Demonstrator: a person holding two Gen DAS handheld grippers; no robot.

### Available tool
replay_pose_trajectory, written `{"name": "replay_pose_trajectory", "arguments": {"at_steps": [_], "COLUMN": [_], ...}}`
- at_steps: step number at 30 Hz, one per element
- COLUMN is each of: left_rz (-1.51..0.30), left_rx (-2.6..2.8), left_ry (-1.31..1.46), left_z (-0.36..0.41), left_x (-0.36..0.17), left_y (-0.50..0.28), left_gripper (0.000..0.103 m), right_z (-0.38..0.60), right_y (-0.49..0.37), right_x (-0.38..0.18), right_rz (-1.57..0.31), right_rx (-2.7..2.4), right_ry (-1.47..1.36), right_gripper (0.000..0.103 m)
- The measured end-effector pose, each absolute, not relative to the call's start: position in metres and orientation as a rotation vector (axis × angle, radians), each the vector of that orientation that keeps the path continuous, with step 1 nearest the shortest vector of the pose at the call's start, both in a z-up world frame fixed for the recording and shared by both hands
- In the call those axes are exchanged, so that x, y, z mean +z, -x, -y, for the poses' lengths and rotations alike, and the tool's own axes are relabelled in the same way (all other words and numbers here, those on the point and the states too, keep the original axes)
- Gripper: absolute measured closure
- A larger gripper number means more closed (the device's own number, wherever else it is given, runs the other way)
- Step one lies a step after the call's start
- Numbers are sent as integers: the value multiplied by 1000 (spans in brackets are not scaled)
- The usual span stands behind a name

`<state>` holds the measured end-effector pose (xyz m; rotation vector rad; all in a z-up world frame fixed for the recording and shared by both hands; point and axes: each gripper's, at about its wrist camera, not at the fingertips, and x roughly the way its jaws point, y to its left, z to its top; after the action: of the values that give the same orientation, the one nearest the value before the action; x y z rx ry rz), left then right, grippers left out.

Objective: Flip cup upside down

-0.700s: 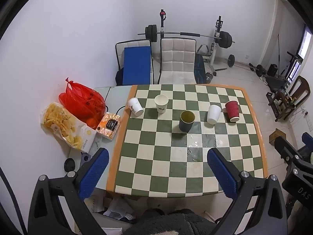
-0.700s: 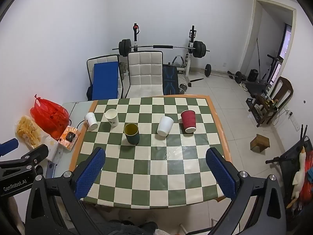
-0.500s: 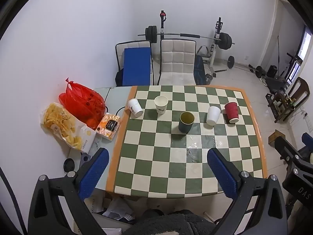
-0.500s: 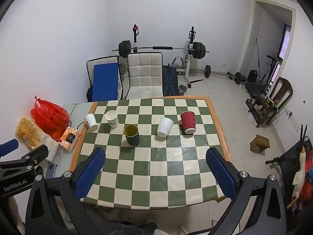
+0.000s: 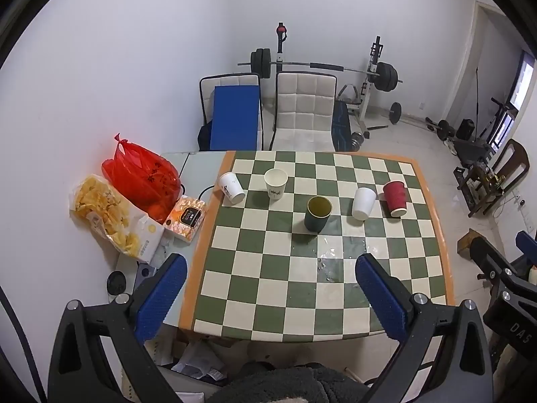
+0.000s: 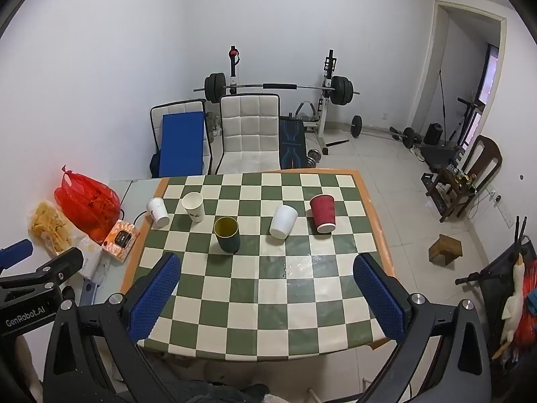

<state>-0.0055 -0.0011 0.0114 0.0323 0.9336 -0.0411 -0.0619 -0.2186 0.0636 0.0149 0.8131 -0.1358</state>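
Several cups stand in a row on the checkered table. A dark green cup stands upright with its mouth up. A white paper cup also stands mouth up. Another white cup, a plain white cup and a red cup stand mouth down. My left gripper and right gripper are open and empty, high above the table's near edge.
A red bag, a bag of chips and an orange box lie on a side table at the left. Two chairs and a barbell rack stand behind the table. A wet patch glints on the table.
Both views have shifted slightly; the table and cups sit a little lower in the frames. No cup has moved and both grippers stay open.
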Motion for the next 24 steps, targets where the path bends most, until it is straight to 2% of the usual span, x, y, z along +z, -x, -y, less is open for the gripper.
{"name": "replay_pose_trajectory", "arguments": {"at_steps": [24], "left_rz": [-931], "left_rx": [-42], "left_ry": [-28], "left_z": [2], "left_x": [15], "left_y": [5], "left_gripper": [0], "right_z": [220], "right_y": [63], "right_x": [70], "right_rz": [-805], "right_rx": [-136], "right_ry": [-15], "right_gripper": [0]}}
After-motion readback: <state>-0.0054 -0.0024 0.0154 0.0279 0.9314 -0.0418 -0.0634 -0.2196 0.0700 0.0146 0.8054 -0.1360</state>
